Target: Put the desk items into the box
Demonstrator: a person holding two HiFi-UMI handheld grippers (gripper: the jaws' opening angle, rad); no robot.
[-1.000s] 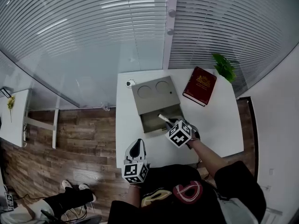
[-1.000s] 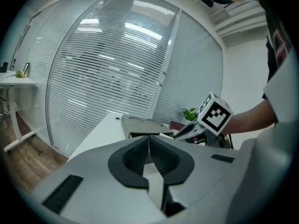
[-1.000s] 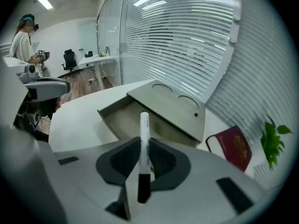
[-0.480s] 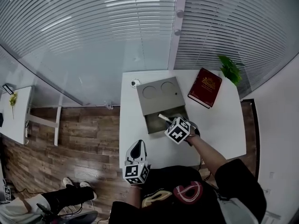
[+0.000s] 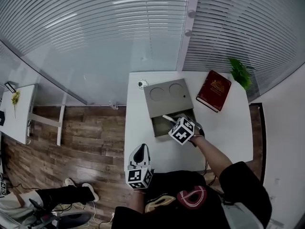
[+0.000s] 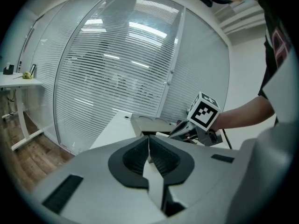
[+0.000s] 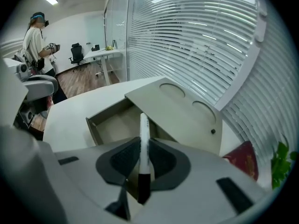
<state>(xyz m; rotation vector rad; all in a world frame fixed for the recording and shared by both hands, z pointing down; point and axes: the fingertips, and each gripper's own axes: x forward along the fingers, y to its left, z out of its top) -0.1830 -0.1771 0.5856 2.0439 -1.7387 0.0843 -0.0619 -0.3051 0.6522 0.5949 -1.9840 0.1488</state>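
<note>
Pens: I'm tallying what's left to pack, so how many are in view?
1. A white pen with a black end, clamped in the right gripper above the open box. None shows on the desk; part of the box's inside is hidden.

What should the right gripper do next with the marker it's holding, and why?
Probably lower the marker a little into the open compartment of the grey box, then release. The right gripper is shut on the marker, whose tip points out over that compartment, and the floor there looks bare, so nothing seems to block the drop.
</note>
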